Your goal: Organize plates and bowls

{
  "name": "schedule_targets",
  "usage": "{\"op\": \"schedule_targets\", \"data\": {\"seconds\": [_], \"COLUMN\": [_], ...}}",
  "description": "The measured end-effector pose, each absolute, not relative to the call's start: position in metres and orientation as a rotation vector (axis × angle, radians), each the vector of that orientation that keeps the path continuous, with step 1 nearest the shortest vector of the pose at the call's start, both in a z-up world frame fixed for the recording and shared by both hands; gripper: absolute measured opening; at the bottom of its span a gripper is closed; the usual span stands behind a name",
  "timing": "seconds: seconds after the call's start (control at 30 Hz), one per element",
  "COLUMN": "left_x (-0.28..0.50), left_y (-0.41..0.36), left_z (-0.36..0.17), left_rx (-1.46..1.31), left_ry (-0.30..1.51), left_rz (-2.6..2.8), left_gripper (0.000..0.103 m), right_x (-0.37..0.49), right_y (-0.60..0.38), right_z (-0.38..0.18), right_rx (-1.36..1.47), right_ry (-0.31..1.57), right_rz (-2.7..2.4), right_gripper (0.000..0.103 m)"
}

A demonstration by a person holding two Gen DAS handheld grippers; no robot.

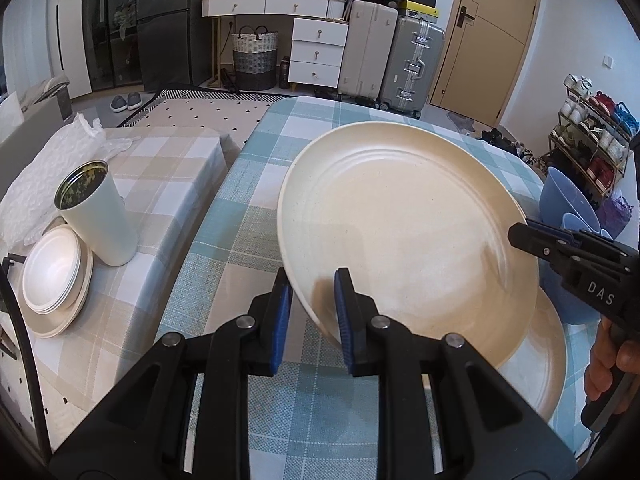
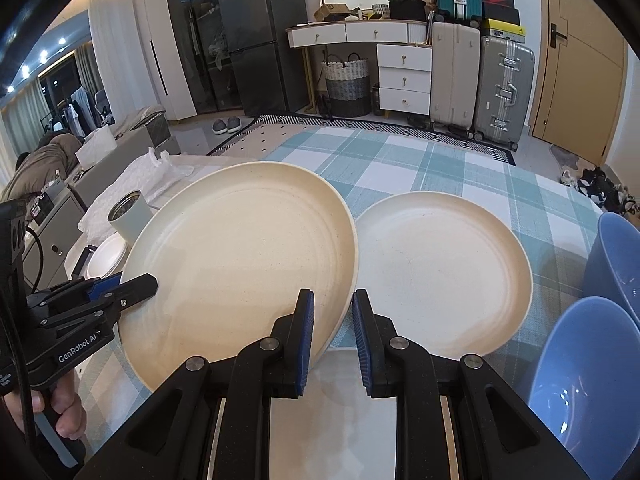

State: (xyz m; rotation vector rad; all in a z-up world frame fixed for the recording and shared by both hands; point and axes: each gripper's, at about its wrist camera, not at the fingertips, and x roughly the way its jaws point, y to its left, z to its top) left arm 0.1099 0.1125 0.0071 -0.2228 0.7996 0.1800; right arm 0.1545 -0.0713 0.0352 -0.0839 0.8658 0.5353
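Observation:
A large cream plate (image 1: 400, 220) (image 2: 240, 248) hangs tilted above the blue checked table (image 1: 248, 208), held at two sides. My left gripper (image 1: 313, 284) (image 2: 144, 280) is shut on its near rim in the left wrist view. My right gripper (image 2: 333, 298) (image 1: 520, 234) is shut on the opposite rim. A second cream plate (image 2: 440, 272) (image 1: 540, 360) lies flat on the table, partly under the lifted one. Two blue bowls (image 2: 592, 380) (image 1: 568, 200) stand at the table's right side.
On a beige checked side table (image 1: 168, 168) to the left sit a stack of white plates (image 1: 52, 276), an open white canister (image 1: 96, 216) and crumpled plastic wrap (image 1: 60, 160). Suitcases, drawers and a woven basket line the far wall.

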Motion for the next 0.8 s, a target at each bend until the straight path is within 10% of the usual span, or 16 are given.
{"op": "schedule_targets", "data": {"seconds": [0.8], "left_x": [0.093], "left_y": [0.056], "left_z": [0.031], "left_rx": [-0.106], "left_ry": [0.799], "left_rz": [0.080], "left_gripper": [0.018], "right_x": [0.111], "right_y": [-0.125], "right_z": [0.053], "right_rx": [-0.036], "right_ry": [0.855], "right_rz": [0.460], "right_gripper": [0.020]}}
